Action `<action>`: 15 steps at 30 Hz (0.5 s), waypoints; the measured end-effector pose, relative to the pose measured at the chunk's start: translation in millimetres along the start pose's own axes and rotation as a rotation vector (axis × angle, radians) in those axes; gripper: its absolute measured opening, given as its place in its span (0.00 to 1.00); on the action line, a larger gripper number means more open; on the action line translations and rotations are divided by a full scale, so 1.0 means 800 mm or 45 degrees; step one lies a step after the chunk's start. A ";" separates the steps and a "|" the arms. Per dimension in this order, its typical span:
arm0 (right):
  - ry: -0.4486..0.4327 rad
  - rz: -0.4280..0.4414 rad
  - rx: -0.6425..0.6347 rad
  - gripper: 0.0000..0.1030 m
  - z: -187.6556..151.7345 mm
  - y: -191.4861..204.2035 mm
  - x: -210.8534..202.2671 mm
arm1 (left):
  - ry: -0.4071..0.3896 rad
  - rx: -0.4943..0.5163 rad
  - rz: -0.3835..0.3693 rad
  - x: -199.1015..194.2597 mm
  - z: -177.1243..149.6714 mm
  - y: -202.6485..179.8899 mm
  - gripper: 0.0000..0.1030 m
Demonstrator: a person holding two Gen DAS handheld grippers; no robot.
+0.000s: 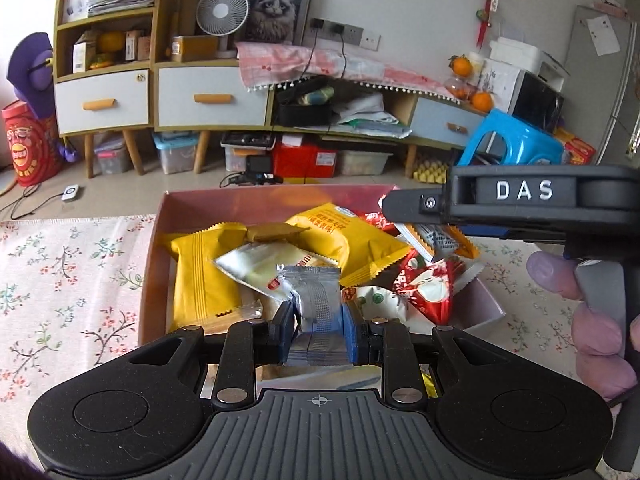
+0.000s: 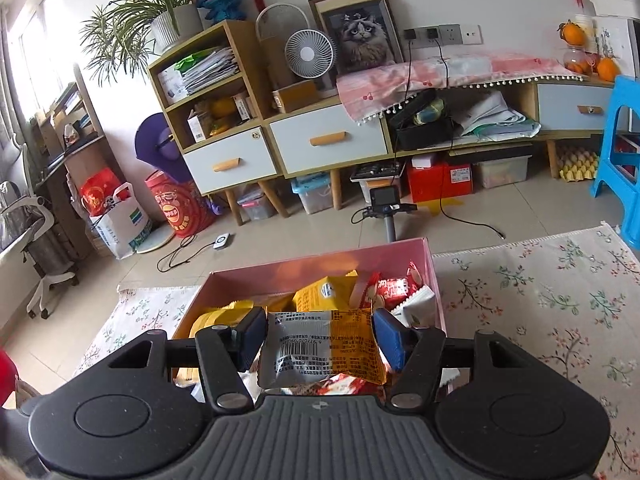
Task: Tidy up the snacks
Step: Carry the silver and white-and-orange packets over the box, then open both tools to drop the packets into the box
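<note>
A pink box [image 1: 160, 240] on a floral cloth holds several snack packets, yellow, white and red. My left gripper [image 1: 320, 334] is shut on a silver snack packet [image 1: 318, 300] and holds it over the near side of the box. My right gripper [image 2: 320, 338] is shut on a silver-and-orange snack packet [image 2: 320, 348] with a barcode, above the same pink box [image 2: 320, 258]. The right gripper's body [image 1: 520, 196] also shows in the left wrist view, over the box's right side, held by a gloved hand [image 1: 600, 332].
The floral cloth [image 1: 60, 280] spreads to both sides of the box [image 2: 540, 300]. Beyond it lie a tiled floor, cables, a wooden cabinet [image 2: 320, 136] with drawers, and a blue plastic stool [image 2: 620, 152] at the right.
</note>
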State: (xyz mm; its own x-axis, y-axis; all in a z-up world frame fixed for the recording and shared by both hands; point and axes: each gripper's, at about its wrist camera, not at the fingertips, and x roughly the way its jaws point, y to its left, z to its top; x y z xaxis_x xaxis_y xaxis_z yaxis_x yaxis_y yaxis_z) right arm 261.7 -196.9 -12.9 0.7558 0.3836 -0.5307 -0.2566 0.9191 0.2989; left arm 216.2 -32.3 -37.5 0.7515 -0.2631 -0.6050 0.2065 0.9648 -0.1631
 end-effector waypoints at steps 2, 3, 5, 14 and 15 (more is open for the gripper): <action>-0.001 0.009 0.007 0.48 0.000 -0.002 0.004 | 0.003 -0.005 0.009 0.007 0.001 0.001 0.23; 0.000 0.013 0.010 0.49 0.000 -0.004 0.005 | 0.004 -0.007 0.011 0.008 0.000 0.001 0.23; 0.001 0.015 0.014 0.51 0.000 -0.004 0.009 | 0.004 -0.003 0.015 0.010 -0.001 0.002 0.23; -0.005 -0.003 0.026 0.71 0.000 -0.006 0.009 | -0.016 -0.013 0.012 0.008 -0.003 0.007 0.32; -0.007 -0.003 0.027 0.73 0.000 -0.006 0.008 | -0.016 -0.014 0.015 0.007 -0.003 0.007 0.34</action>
State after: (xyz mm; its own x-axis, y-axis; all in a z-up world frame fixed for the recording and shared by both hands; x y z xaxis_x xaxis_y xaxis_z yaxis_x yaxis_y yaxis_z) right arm 267.7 -198.6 -17.4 0.7598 0.3808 -0.5269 -0.2422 0.9180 0.3141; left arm 219.7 -28.0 -43.6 0.7619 -0.2518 -0.5968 0.1908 0.9677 -0.1647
